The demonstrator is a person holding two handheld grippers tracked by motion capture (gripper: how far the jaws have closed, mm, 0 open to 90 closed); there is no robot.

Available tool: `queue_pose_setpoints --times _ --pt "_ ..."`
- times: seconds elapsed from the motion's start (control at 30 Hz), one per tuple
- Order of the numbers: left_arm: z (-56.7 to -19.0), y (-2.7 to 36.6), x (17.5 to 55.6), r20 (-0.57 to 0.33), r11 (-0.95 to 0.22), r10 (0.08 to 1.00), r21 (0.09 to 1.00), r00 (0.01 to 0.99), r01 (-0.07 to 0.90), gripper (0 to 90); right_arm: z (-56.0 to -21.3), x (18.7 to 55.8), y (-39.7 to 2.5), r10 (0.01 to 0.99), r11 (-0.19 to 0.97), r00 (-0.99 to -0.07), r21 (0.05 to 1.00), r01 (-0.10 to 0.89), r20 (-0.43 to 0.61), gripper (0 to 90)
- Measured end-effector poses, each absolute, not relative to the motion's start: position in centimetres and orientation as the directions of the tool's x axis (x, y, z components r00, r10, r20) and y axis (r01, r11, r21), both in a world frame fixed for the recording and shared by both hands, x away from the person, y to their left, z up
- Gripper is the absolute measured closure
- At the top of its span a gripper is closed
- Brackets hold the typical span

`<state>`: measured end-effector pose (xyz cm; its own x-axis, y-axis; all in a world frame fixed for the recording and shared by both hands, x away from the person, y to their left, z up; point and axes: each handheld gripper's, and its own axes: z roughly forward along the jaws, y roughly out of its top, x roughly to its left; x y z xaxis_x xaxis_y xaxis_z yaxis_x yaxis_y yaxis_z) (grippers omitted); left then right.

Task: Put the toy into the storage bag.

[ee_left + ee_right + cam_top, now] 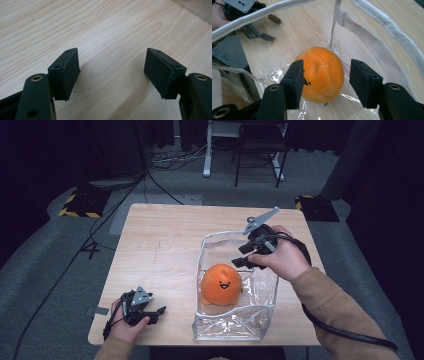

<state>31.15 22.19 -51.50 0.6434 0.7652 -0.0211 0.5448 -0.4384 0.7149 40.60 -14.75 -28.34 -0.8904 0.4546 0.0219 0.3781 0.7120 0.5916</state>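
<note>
Reach step: right tongs wide open above orange toy in clear bin, empty. Left tongs open, empty on counter. Next: lower, close.

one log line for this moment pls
right gripper: open, above round orange plush toy | toy: inside clear plastic bag, not gripped | left gripper: open, over wooden table

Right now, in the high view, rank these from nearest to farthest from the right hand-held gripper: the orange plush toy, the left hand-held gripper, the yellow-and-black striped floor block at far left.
From the right hand-held gripper:
1. Orange plush toy, just below it inside the clear bag.
2. Left hand-held gripper, at the table's near left edge.
3. Striped floor block, on the floor beyond the table's far left corner.
</note>
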Motion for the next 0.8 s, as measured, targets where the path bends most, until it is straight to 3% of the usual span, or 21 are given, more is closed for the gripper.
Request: queue_pose_setpoints --times 0.8 --pt "-51.5 21.9 31.8 -0.036 -0.43 0.763 0.717 0.645 0.548 28.8 -25.8 38.4 -23.3 0.594 0.612 -0.804 0.651 0.448 -0.005 38.8"
